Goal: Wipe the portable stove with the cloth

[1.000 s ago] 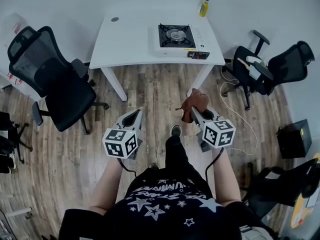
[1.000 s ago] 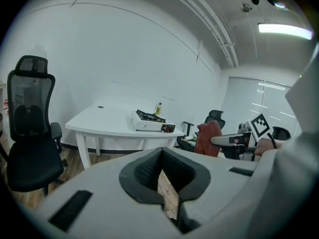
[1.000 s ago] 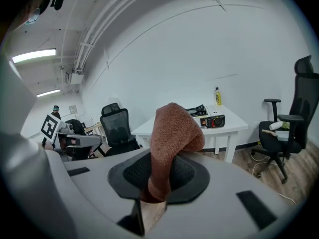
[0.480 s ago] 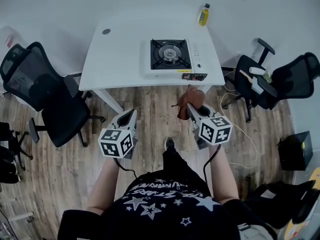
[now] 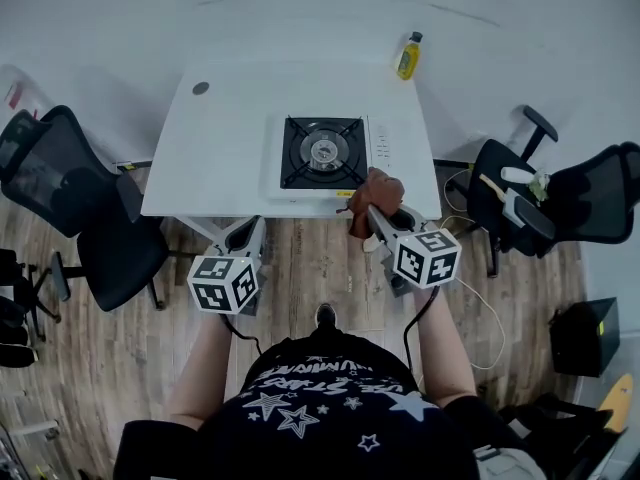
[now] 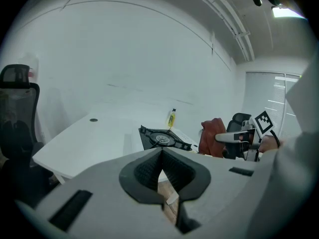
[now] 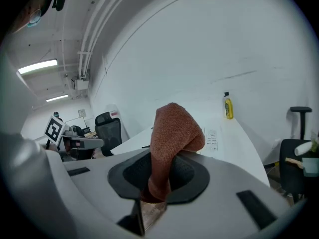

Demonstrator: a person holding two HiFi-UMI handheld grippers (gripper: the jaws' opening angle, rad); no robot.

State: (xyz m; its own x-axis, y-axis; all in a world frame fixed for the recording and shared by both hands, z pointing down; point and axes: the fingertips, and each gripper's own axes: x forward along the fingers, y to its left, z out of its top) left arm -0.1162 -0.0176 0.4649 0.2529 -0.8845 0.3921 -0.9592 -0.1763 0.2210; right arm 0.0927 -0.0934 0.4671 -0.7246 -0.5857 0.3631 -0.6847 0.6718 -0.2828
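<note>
The portable stove [image 5: 322, 153], white with a black burner top, sits on the white table [image 5: 220, 138]; it also shows in the left gripper view [image 6: 162, 138]. A rust-brown cloth [image 5: 372, 196] hangs from my right gripper [image 5: 377, 211], which is shut on it at the table's front edge, just right of the stove's near corner. In the right gripper view the cloth [image 7: 172, 136] bulges up between the jaws of the right gripper [image 7: 159, 176] and hides most of the stove. My left gripper [image 5: 245, 238] is shut and empty, below the table edge; its jaws [image 6: 160, 158] meet.
A yellow bottle [image 5: 407, 56] stands at the table's far right corner. A black office chair [image 5: 70, 208] is left of the table and two more [image 5: 560, 198] are right of it. A white cable [image 5: 470, 258] lies on the wood floor.
The person has walked up to the table, so the table and stove are nearer. Both grippers moved forward to the table's front edge; the right one still holds the cloth.
</note>
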